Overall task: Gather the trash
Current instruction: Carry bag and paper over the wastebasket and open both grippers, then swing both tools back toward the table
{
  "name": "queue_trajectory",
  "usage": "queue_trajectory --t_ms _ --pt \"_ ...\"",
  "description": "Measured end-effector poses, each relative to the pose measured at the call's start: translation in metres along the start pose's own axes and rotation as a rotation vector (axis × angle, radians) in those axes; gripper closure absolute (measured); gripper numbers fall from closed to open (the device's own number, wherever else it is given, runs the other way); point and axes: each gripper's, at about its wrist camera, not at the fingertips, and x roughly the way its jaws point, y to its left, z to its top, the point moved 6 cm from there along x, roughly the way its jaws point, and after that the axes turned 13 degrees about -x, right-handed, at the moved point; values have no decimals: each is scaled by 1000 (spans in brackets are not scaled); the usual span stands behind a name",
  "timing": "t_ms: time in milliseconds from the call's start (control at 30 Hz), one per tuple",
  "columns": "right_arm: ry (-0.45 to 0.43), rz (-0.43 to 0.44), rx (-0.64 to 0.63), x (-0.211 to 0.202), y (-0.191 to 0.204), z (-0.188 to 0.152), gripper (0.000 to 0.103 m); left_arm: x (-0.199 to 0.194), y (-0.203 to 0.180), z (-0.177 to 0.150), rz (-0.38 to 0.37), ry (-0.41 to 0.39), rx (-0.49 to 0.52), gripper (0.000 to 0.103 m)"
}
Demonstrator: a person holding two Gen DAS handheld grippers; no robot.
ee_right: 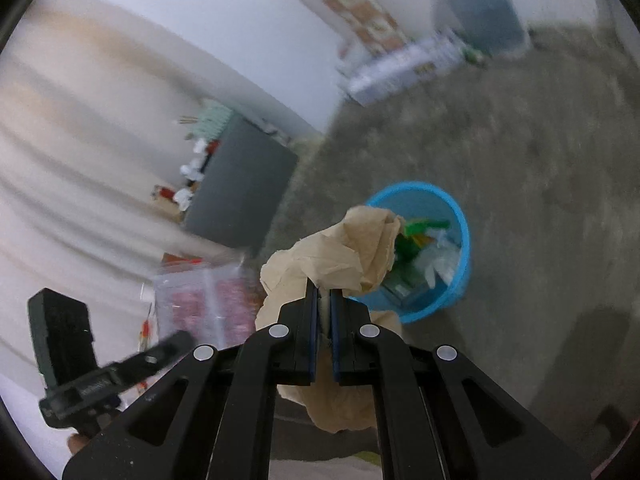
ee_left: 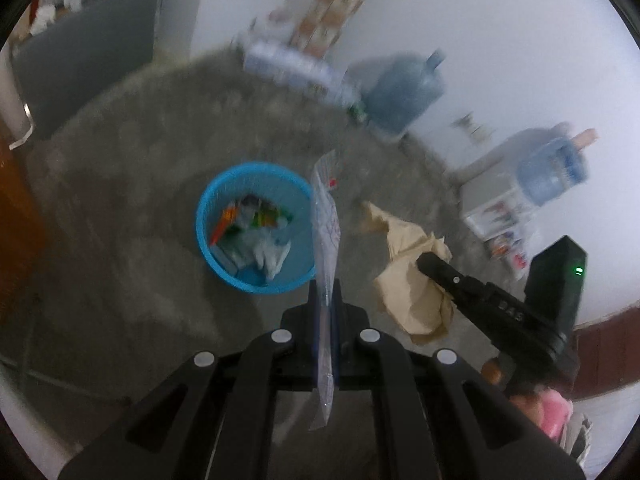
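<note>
A round blue basket [ee_left: 208, 224] stands on the grey floor with several wrappers and crumpled papers inside. My left gripper [ee_left: 325, 292] is shut on a thin clear plastic wrapper [ee_left: 325, 224], held edge-on just right of the basket. My right gripper [ee_right: 324, 294] is shut on a crumpled brown paper bag [ee_right: 340, 256], which hangs above the left rim of the same basket [ee_right: 460, 264]. In the left wrist view the brown bag [ee_left: 408, 280] and the right gripper [ee_left: 434, 264] sit to the right. The right wrist view shows the left gripper [ee_right: 180, 340] at lower left with the clear wrapper [ee_right: 208, 300] blurred.
Two large blue water jugs [ee_left: 404, 88] [ee_left: 552, 168] stand along the white wall, with a carton of bottles [ee_left: 292, 68] beside them. A dark grey cabinet [ee_right: 240, 184] stands by a pale curtain [ee_right: 80, 160]. A brown door [ee_left: 16, 208] is at the left.
</note>
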Motion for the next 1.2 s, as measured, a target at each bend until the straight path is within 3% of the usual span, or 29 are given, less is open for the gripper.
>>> queue_trajectory --t_ms 133,367,400,467,500,567,633,867,1033,1200 --pt "64 -15 107 45 -36 4 98 74 17 20 66 101 -101 99" --pt "143 -70 213 108 -74 14 93 156 28 53 163 132 -131 98" --pt "159 -84 211 120 -78 16 89 161 28 56 168 121 -135 94" --pt "201 -108 203 136 -83 17 61 172 31 62 168 107 -153 80" --pt "215 -118 206 142 -88 15 57 177 34 64 158 109 -180 65" --pt "223 -133 212 146 -95 13 54 180 38 64 130 107 -238 59" --pt "214 -148 221 142 -101 11 49 175 39 62 115 112 -260 56" --pt "119 -165 254 96 -105 10 49 132 29 60 80 89 -235 53" --pt "57 -150 246 66 -93 9 48 63 13 55 29 57 -181 45" --pt "9 -75 194 23 -53 3 38 -30 10 31 -22 -23 -122 34"
